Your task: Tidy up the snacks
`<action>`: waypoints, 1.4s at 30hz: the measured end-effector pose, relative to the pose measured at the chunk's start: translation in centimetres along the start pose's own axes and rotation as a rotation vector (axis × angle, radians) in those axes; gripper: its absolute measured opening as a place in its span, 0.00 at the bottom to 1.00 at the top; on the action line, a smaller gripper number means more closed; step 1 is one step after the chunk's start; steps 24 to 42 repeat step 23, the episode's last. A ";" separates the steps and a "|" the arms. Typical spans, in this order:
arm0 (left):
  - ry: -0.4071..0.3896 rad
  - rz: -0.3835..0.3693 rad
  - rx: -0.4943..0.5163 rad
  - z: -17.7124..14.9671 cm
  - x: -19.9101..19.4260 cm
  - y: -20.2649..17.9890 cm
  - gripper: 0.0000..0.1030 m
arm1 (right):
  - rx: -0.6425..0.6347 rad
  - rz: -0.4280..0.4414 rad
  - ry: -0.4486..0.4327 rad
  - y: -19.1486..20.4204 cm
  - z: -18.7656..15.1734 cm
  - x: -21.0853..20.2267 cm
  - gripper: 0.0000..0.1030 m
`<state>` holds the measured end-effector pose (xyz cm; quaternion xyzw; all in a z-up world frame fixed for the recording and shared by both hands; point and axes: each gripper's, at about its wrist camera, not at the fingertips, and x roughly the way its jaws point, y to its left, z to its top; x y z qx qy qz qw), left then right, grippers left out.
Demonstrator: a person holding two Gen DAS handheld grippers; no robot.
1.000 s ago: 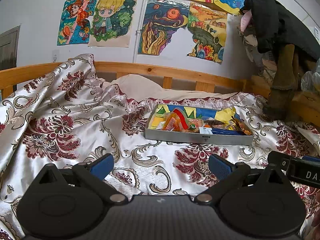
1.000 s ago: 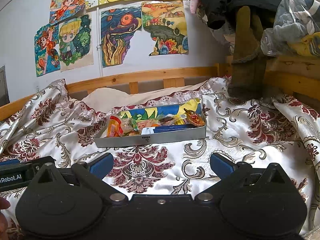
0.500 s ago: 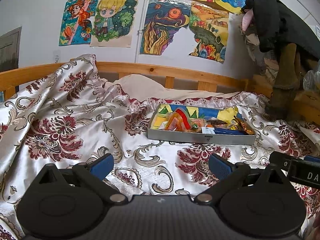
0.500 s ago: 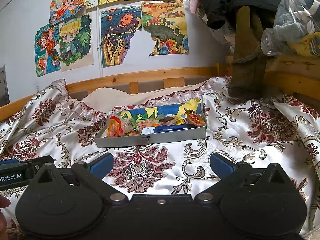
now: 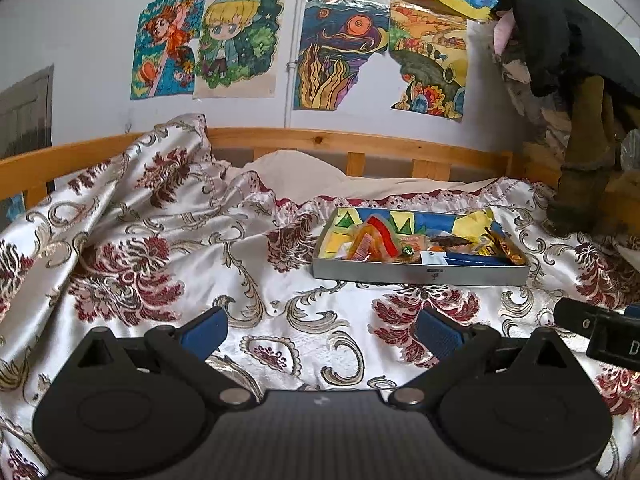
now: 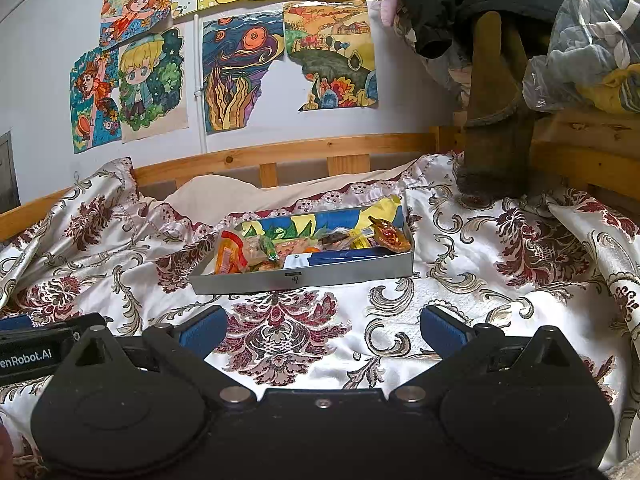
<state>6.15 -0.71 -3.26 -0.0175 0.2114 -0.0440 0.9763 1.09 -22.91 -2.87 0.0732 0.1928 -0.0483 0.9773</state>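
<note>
A shallow grey tray [image 5: 420,274] lies on the floral bedspread, filled with several wrapped snacks: an orange-red packet [image 5: 374,236] at its left, a blue-and-white packet [image 5: 460,258] at the front. It also shows in the right wrist view [image 6: 304,278], with an orange packet [image 6: 228,254] and a brown-red packet [image 6: 390,234]. My left gripper [image 5: 320,330] is open and empty, well short of the tray. My right gripper [image 6: 322,326] is open and empty, also short of the tray.
The bedspread [image 5: 140,248] is rumpled, bunched high at the left. A wooden bed rail [image 5: 360,146] runs behind. Clothes [image 6: 492,120] hang at the right, with a plastic bag of clothing [image 6: 592,40] above. The right gripper's body [image 5: 600,330] shows at the left view's right edge.
The left wrist view has shifted slightly, so the tray sits a little further right and lower. The right gripper has barely moved. Both stay open.
</note>
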 end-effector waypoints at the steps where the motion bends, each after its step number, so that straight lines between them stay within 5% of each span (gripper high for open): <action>1: 0.003 0.000 -0.003 0.0 0.0 0.1 0.99 | 0.000 -0.001 0.000 0.0 0.0 0.0 0.99; 42: 0.028 -0.009 -0.010 -0.3 0.4 0.2 0.99 | 0.000 -0.002 0.002 0.1 0.0 0.0 0.99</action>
